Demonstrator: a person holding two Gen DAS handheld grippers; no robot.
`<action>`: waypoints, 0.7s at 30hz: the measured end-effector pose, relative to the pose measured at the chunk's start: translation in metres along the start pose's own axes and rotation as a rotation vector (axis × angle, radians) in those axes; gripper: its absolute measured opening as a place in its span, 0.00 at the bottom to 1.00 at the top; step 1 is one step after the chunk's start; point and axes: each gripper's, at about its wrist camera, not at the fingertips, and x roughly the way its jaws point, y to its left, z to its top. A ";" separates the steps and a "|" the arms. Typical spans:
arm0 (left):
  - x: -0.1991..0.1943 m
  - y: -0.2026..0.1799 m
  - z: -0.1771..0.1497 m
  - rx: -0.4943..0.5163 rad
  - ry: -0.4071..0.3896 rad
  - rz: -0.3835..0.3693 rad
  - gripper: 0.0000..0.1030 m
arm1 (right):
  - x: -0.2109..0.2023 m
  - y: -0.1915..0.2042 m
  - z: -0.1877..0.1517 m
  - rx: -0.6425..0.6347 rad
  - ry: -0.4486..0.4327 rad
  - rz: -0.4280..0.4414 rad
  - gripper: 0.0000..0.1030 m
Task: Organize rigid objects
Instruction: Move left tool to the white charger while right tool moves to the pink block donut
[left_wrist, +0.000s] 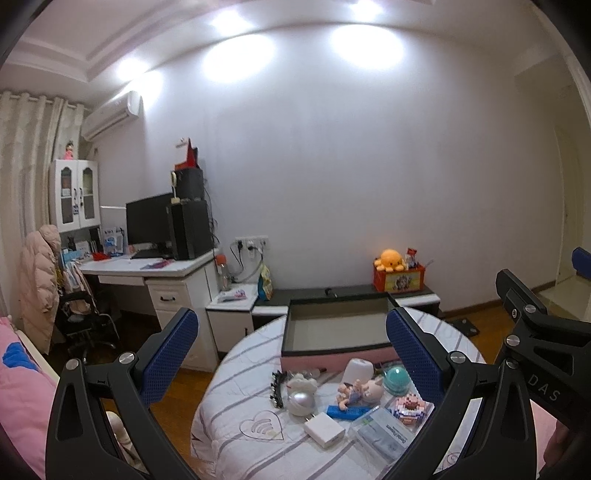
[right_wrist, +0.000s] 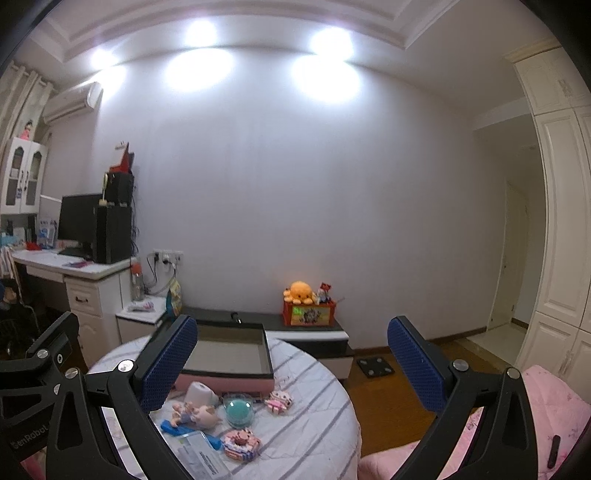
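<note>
Both of my grippers hang above the round table (left_wrist: 229, 406) with the jaws spread wide and nothing between them: the left gripper (left_wrist: 291, 354) and the right gripper (right_wrist: 291, 365) are released and well above the things. The landmark I use is the pink box (left_wrist: 336, 332), which stands with no lid on the far part of the table and looks empty inside.

All the small things lie in front of this box, on the striped cloth. Just before its front wall stand a white cup-like thing (left_wrist: 357, 371) and a teal dome (left_wrist: 396, 380). A little nearer to me lie a small pig figure (left_wrist: 360, 393), a white ball (left_wrist: 301, 402), a black hair comb (left_wrist: 277, 389), a white charger (left_wrist: 324, 430), a blue block (left_wrist: 347, 411), a pink brick toy (left_wrist: 409, 406) and a clear packet (left_wrist: 384, 434).

I judge that no thing is in the box yet, so the step is the first pick. To do it well, I think each gripper takes what lies on its own side, so the arms do not cross. I would come down straight over one thing, close on its flat sides, and lift it clear of its neighbours. The ball and the dome may roll or slip, so I would grasp them at the widest part. Release should be low inside the box.
</note>
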 end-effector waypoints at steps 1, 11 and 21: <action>0.005 -0.002 -0.002 0.002 0.019 -0.007 1.00 | 0.004 0.000 -0.002 -0.001 0.002 -0.002 1.00; 0.058 -0.020 -0.045 0.058 0.240 -0.012 1.00 | 0.066 0.002 -0.052 -0.067 0.211 0.017 1.00; 0.103 -0.031 -0.102 0.066 0.445 -0.082 1.00 | 0.099 0.000 -0.111 -0.104 0.523 0.028 1.00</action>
